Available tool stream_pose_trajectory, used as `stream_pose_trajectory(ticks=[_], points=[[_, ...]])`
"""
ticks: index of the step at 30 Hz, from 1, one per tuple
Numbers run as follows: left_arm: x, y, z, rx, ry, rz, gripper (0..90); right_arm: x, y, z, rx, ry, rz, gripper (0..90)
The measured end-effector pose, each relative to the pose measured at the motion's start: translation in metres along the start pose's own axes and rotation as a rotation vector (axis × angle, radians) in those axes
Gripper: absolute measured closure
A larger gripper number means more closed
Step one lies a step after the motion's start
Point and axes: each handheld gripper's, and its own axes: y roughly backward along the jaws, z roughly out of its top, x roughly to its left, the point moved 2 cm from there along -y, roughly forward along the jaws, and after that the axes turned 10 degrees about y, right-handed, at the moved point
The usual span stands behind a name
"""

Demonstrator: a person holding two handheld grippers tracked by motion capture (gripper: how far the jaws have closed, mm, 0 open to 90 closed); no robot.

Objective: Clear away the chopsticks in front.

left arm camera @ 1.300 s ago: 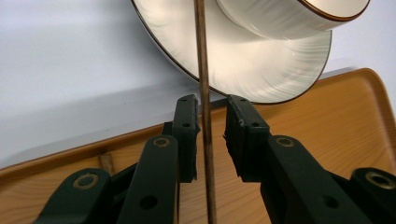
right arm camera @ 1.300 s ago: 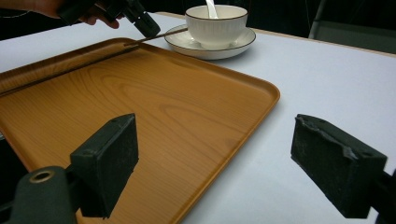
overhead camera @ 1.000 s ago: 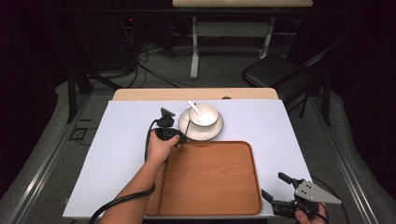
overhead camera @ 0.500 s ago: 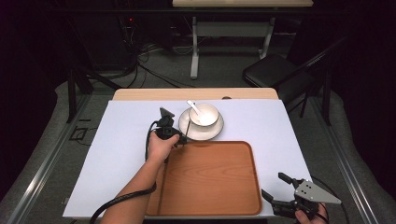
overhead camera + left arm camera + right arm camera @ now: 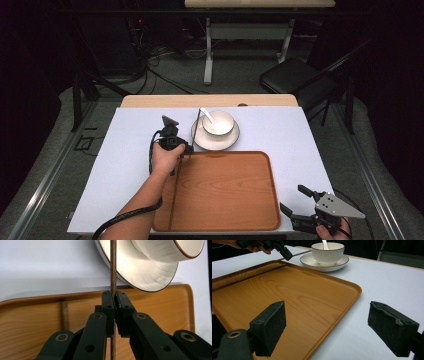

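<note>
left hand-held gripper [image 5: 115, 302]: pinched on a thin stick [image 5: 113, 265] beside the saucer [image 5: 215, 138]
right hand-held gripper [image 5: 334, 327]: spread, off the tray [image 5: 225, 200]
tip: stick best kept level, lowered gently

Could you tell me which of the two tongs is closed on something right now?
The left tongs, clamped on a thin wooden stick beside the saucer; the right tongs hang wide open, holding nothing.

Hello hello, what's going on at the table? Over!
Left gripper shut on thin brown wooden stick. Right gripper open, idle. Stick overlaps white saucer, beside wooden tray.
</note>
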Motion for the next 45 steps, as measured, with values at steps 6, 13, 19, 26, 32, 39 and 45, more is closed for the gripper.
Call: stream_pose_trajectory(ticks=[6,13,19,26,32,39,45], points=[[0.018,0.021,-0.004,-0.033,0.023,0.002,85.9,0.0,0.0,0.0,0.001,-0.004,0.0,14.7],[0.036,0.044,-0.017,-0.045,0.027,-0.003,86.0,0.0,0.0,0.0,0.002,-0.003,0.0,14.7],[0.042,0.059,-0.038,-0.045,0.003,-0.005,85.9,0.0,0.0,0.0,0.003,-0.006,-0.001,14.7],[0.051,0.072,-0.075,-0.018,-0.037,-0.001,85.9,0.0,0.0,0.0,0.003,-0.012,-0.003,14.7],[0.063,0.079,-0.106,-0.002,-0.032,-0.018,86.0,0.0,0.0,0.0,0.001,-0.009,-0.005,14.7],[0.075,0.078,-0.13,0.031,-0.026,-0.014,86.0,-0.001,0.0,0.0,0.0,-0.012,-0.007,14.7],[0.077,0.077,-0.139,0.042,-0.022,-0.001,85.9,-0.001,-0.001,0.0,0.0,-0.008,-0.008,14.7]])
